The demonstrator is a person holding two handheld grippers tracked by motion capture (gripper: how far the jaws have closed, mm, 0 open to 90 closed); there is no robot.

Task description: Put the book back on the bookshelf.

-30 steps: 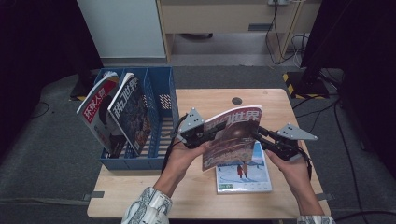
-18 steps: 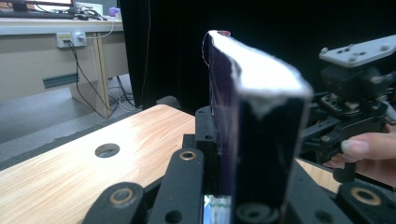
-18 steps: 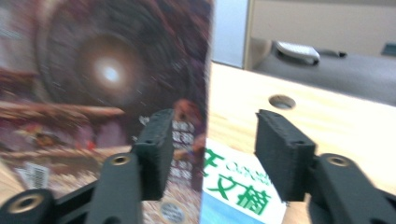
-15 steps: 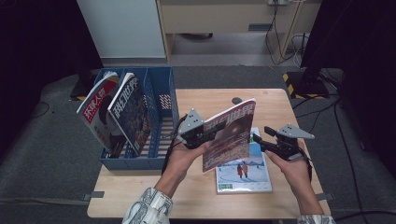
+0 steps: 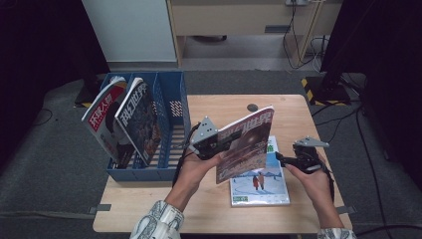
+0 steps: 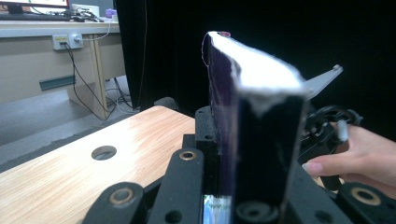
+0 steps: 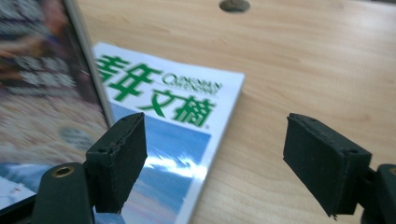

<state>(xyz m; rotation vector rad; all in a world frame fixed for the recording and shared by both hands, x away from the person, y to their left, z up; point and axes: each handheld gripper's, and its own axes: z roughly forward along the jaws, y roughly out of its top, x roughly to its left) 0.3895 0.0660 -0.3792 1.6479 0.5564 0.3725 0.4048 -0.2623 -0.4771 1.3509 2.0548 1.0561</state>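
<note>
Held magazine: the dark-covered magazine (image 5: 246, 144) stands upright on edge above the table (image 5: 219, 104), over the left edge of the flat magazine.
Left gripper: the left gripper (image 5: 211, 146) is clamped on the held magazine's left edge; in the left gripper view the magazine's edge (image 6: 252, 126) rises between the closed jaws.
Right gripper: the right gripper (image 5: 284, 160) sits just right of the held magazine, apart from it; its jaws have just been opening and stand wide with nothing between the fingers (image 7: 122, 156).
Flat magazine: a blue-and-white magazine (image 5: 263, 181) lies flat on the table below both grippers.
Rack: a blue file rack (image 5: 169, 124) at the table's left holds two leaning magazines (image 5: 124, 124).
</note>
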